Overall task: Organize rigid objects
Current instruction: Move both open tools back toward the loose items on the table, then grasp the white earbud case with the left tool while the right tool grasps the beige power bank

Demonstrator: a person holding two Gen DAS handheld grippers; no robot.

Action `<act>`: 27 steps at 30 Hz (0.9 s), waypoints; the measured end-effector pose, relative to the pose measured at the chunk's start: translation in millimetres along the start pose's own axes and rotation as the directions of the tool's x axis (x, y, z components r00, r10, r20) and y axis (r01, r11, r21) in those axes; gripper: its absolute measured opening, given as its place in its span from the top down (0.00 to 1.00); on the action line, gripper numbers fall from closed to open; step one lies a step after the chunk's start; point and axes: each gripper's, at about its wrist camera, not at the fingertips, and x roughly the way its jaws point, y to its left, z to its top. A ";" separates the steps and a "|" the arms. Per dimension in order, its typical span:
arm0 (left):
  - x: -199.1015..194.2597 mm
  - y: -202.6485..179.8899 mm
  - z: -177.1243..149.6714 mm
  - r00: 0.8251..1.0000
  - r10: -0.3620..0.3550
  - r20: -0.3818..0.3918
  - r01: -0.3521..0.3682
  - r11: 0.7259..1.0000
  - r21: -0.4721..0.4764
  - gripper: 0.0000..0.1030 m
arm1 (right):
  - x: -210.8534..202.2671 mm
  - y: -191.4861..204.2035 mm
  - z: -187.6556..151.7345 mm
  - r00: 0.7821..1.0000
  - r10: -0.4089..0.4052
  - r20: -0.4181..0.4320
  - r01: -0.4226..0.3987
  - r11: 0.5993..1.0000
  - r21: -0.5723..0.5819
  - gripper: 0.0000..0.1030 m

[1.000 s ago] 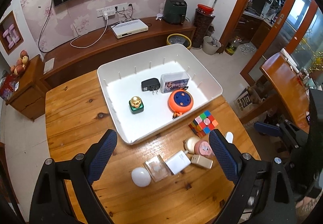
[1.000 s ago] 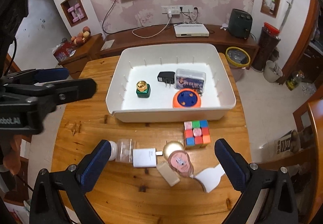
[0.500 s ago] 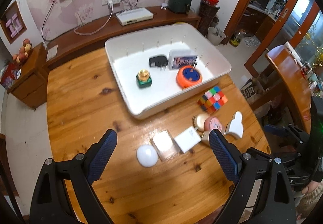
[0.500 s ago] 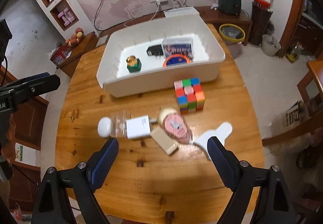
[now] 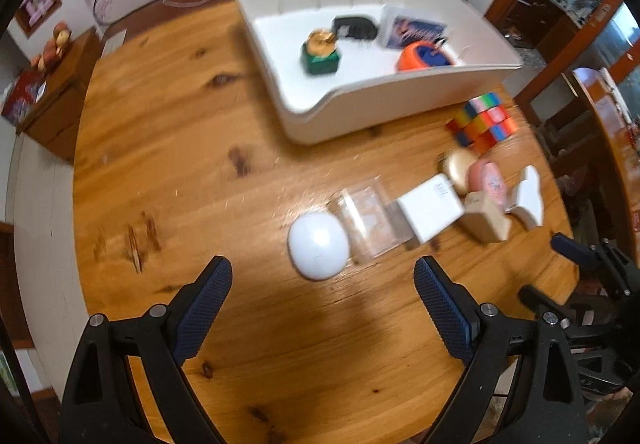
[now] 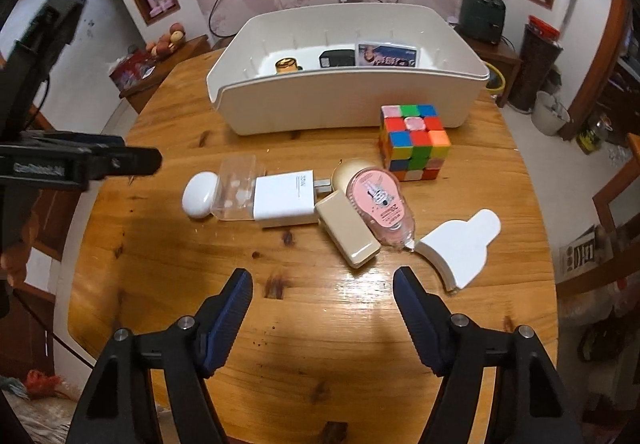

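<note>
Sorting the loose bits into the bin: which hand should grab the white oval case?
Probably the left. The left gripper is open just short of the white oval case; the right gripper faces the beige block instead.

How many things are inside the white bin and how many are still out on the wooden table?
Inside the white plastic bin: 4 (green-and-gold bottle, black plug adapter, clear card box, orange round reel)
Out on the wooden table: 8
Total: 12
</note>
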 end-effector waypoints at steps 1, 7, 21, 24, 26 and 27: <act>4.9 3.5 -0.7 1.000 0.004 -0.007 -0.004 1.000 -0.014 0.09 | 3.8 -0.1 -0.5 1.000 -0.008 0.003 0.008 1.000 -0.014 0.35; 28.1 16.6 -1.5 0.999 0.021 -0.039 -0.024 0.997 -0.072 0.09 | 24.3 -1.7 4.5 0.998 -0.069 0.008 0.069 0.994 -0.087 0.44; 55.7 21.6 -0.9 0.995 0.037 -0.095 -0.046 0.994 -0.099 0.09 | 67.2 8.4 19.0 0.995 -0.094 -0.014 0.089 0.976 -0.201 0.60; 59.8 18.0 2.4 0.995 0.045 -0.091 -0.053 0.994 -0.093 0.09 | 72.8 6.4 19.0 0.997 -0.063 -0.047 0.053 0.980 -0.194 0.74; 61.6 18.8 4.0 0.995 0.058 -0.085 -0.066 0.993 -0.098 0.09 | 73.3 5.2 19.4 0.997 -0.053 -0.049 0.044 0.982 -0.182 0.75; 63.5 21.4 4.6 0.994 0.060 -0.090 -0.070 0.992 -0.106 0.09 | 73.4 4.8 19.3 0.998 -0.049 -0.050 0.040 0.983 -0.179 0.75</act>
